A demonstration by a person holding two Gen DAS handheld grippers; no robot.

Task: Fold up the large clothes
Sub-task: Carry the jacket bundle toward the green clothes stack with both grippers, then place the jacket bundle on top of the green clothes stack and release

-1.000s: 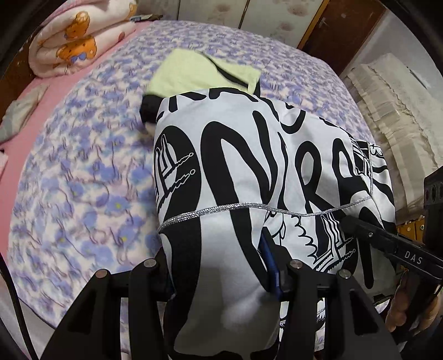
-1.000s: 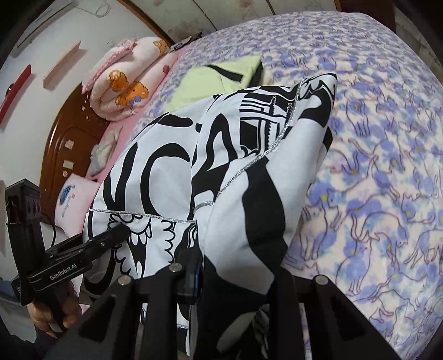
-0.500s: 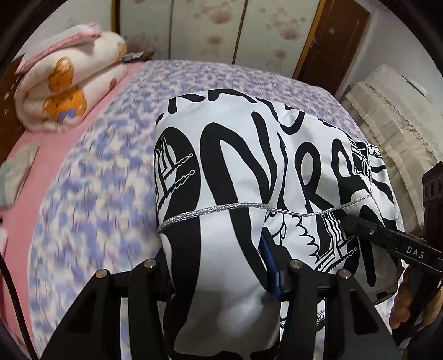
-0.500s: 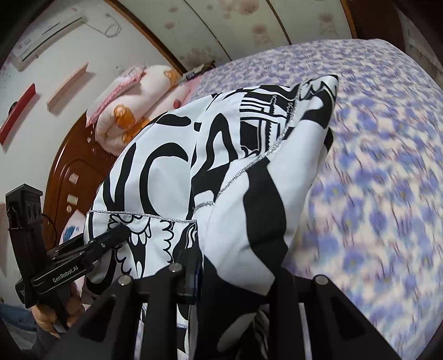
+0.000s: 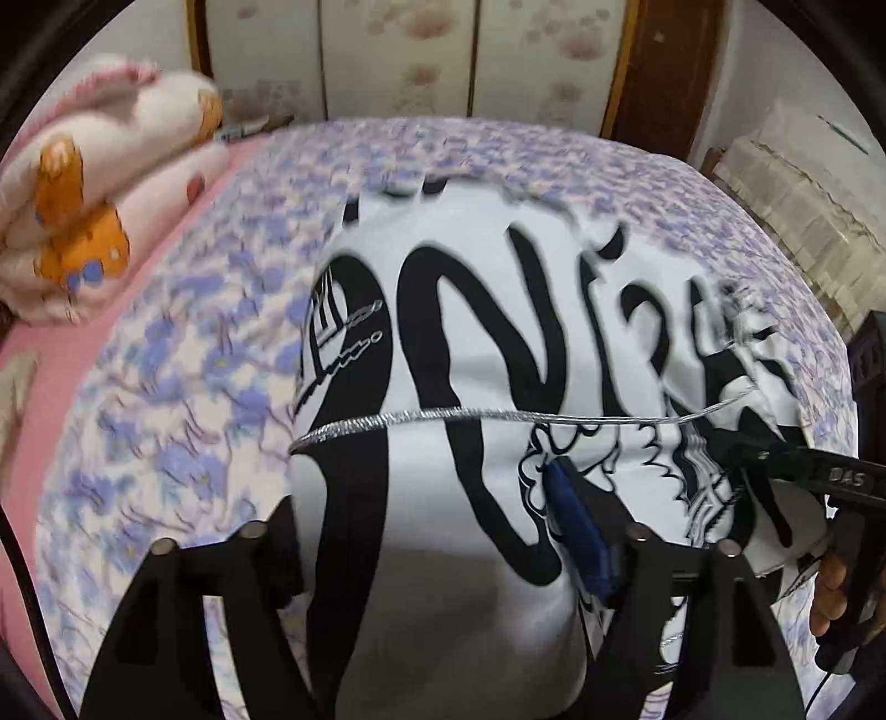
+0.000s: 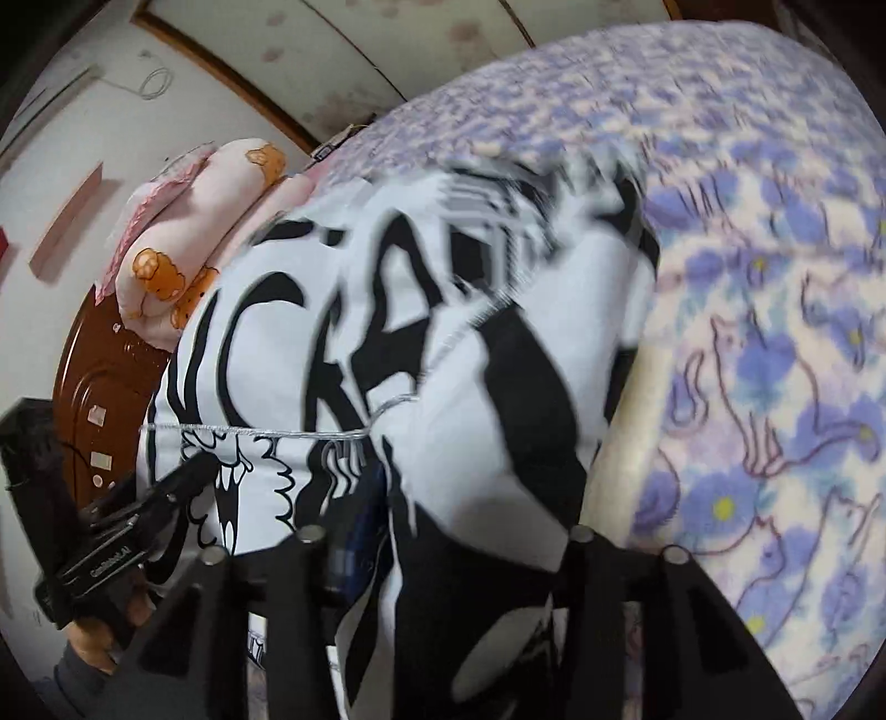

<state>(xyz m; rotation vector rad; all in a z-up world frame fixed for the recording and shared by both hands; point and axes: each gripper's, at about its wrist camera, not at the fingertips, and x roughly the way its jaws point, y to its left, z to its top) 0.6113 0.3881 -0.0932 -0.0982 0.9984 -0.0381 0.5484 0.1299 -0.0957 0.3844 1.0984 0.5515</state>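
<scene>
A large white garment with black lettering and a silver seam is spread over the flowered bed cover, its near end bunched between my left gripper's fingers. The left jaws are opening wide and the cloth lies loose between them. In the right wrist view the same garment runs between my right gripper's fingers, whose jaws are also opening. Each gripper shows in the other's view, the right gripper at the garment's right corner and the left gripper at its left corner.
A rolled quilt with orange bears lies at the bed's far left on a pink sheet. A brown headboard stands left of it. Wardrobe doors are behind the bed, lace-covered furniture to the right.
Both grippers swept forward and down over the bed with the garment. It now covers the yellow-green cloth seen before. Both pairs of jaws have widened around the cloth.
</scene>
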